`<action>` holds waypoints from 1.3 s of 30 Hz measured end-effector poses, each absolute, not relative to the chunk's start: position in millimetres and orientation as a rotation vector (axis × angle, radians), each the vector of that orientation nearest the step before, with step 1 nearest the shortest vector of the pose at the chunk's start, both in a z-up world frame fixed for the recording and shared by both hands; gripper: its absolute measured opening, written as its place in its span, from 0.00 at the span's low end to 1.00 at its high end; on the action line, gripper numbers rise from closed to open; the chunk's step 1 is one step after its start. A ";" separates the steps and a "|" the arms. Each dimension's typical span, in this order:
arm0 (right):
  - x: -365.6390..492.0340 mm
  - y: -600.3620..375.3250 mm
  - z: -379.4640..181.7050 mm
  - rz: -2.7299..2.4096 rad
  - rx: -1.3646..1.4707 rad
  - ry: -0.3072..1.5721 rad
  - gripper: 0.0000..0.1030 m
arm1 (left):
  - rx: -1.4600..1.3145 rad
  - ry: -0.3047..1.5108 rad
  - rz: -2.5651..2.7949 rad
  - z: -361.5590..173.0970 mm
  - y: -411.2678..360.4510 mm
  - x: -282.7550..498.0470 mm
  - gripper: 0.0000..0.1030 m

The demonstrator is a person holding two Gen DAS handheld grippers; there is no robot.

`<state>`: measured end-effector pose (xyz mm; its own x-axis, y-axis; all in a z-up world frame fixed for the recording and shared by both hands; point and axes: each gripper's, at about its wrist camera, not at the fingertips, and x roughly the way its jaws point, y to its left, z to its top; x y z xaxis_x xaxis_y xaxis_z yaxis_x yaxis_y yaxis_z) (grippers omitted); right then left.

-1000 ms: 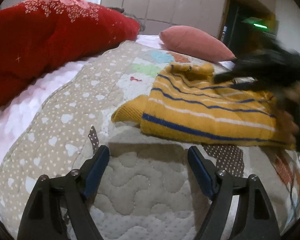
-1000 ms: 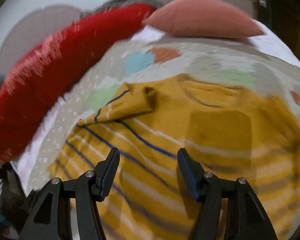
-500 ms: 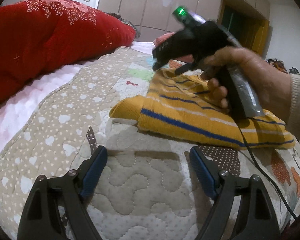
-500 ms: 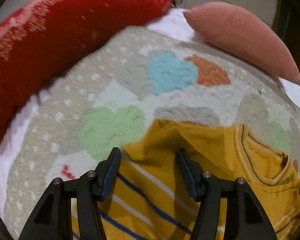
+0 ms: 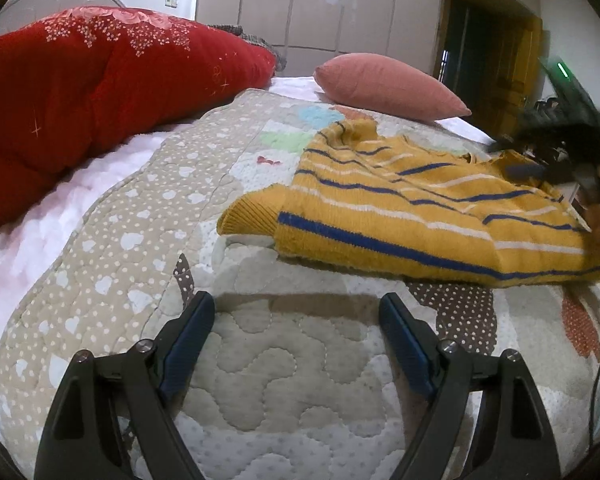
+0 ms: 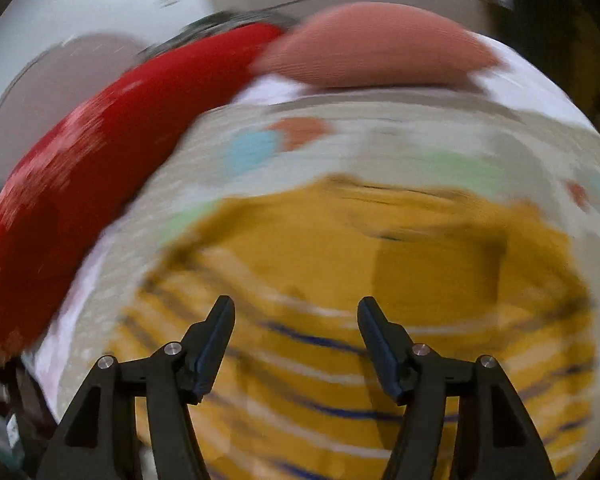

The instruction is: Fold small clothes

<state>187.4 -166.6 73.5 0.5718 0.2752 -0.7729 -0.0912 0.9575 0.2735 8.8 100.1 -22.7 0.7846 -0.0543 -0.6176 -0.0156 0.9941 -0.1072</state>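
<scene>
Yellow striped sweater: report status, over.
Both jaws open, empty; right's just widened. Yellow striped sweater partly folded on quilt, right gripper above it. Nothing in the way.

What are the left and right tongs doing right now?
Left tongs: open, holding nothing, over the quilt.
Right tongs: open, just been opening, nothing between them, above the yellow sweater.

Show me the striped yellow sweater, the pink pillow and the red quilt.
striped yellow sweater (image 5: 432, 216), left wrist view, on its folded striped body.
pink pillow (image 5: 384, 84), left wrist view, on its middle.
red quilt (image 5: 100, 80), left wrist view, on its front face.
</scene>
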 end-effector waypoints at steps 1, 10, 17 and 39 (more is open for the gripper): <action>187.3 -194.2 69.7 0.159 0.253 0.938 0.67 | -0.108 0.669 -0.020 -22.7 100.1 8.8 0.81; 93.2 -322.1 77.5 0.073 0.476 0.777 0.73 | -0.074 0.685 -0.002 -23.4 97.6 11.4 0.81; 2.0 -307.3 67.8 0.158 0.512 0.620 0.76 | -0.015 0.727 0.035 -23.2 89.5 18.0 0.86; -33.4 -290.8 37.7 0.104 0.400 0.533 0.77 | 0.060 0.838 0.197 -17.8 72.9 19.9 0.99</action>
